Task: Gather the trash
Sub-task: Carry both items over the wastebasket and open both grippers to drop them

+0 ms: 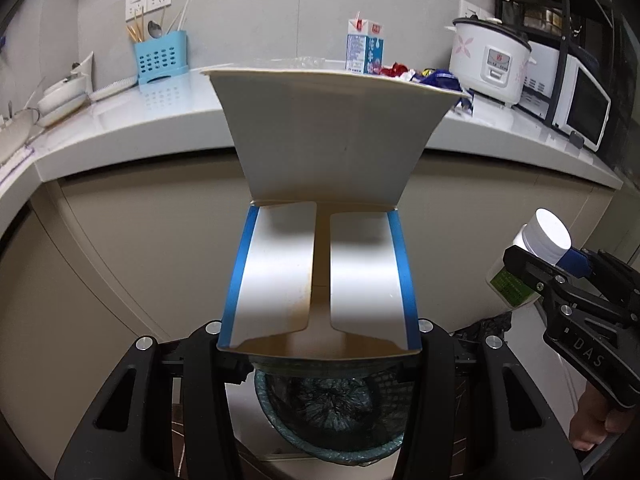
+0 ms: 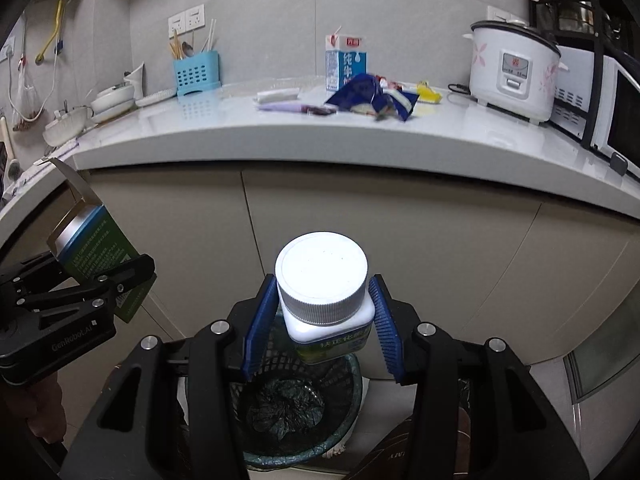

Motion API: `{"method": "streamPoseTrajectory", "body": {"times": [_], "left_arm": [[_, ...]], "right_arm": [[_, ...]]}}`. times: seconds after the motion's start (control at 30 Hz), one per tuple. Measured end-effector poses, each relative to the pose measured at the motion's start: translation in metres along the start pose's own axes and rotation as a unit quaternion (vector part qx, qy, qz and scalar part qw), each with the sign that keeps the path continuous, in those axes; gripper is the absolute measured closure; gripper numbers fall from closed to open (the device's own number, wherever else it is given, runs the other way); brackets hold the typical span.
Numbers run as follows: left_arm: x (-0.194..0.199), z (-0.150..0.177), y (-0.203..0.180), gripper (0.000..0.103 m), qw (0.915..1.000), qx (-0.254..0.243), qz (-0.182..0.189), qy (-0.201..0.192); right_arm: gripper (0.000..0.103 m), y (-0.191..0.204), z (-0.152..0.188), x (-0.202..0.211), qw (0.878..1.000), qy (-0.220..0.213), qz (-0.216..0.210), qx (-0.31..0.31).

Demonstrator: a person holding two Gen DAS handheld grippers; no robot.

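As both hover above the dark mesh plastic trash basket point(image 2: 304, 396):
Left claw point(image 1: 319, 344): clamped on open white-and-blue cardboard box point(image 1: 320, 276).
Right claw point(image 2: 320, 328): clamped on white-capped plastic bottle point(image 2: 324, 292).

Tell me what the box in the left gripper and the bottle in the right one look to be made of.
Box: thin cardboard, likely; flaps creased, silvery sheen inside, matte outside.
Bottle: white plastic, probably; smooth glossy body, ribbed screw cap, paper-like green label.
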State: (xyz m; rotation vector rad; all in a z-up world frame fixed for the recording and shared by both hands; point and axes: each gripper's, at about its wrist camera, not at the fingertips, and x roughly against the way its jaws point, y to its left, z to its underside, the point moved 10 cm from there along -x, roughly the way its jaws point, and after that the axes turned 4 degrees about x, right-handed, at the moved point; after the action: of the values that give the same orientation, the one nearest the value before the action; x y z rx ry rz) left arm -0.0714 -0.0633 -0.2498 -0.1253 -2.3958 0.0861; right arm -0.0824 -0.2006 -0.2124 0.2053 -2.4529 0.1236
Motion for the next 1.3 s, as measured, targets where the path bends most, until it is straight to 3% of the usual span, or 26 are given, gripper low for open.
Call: {"method": "streamPoseTrajectory", "body": {"times": [0.4, 0.9, 1.03, 1.3], "left_arm": [[-0.049, 0.045, 0.007, 0.056, 0.9998, -0.009, -0.004, 0.015], [-0.093, 0.079, 0.027, 0.056, 0.9984, -0.009, -0.019, 0.052], [-0.098, 0.074, 0.027, 0.056, 0.9983, -0.009, -0.022, 0.054], [-0.117, 0.077, 0.018, 0.056, 0.997, -0.013, -0.012, 0.075]], "right_arm": [[0.058, 0.016, 0.054, -0.063, 0.999, 0.049, -0.023, 0.003], [0.058, 0.044, 0.088, -0.124, 0.993, 0.106, -0.048, 0.019], [0.04, 0.043, 0.084, -0.119, 0.993, 0.103, -0.058, 0.01], [0.016, 0.019, 0.071, -0.1, 0.995, 0.088, -0.036, 0.0]]}}
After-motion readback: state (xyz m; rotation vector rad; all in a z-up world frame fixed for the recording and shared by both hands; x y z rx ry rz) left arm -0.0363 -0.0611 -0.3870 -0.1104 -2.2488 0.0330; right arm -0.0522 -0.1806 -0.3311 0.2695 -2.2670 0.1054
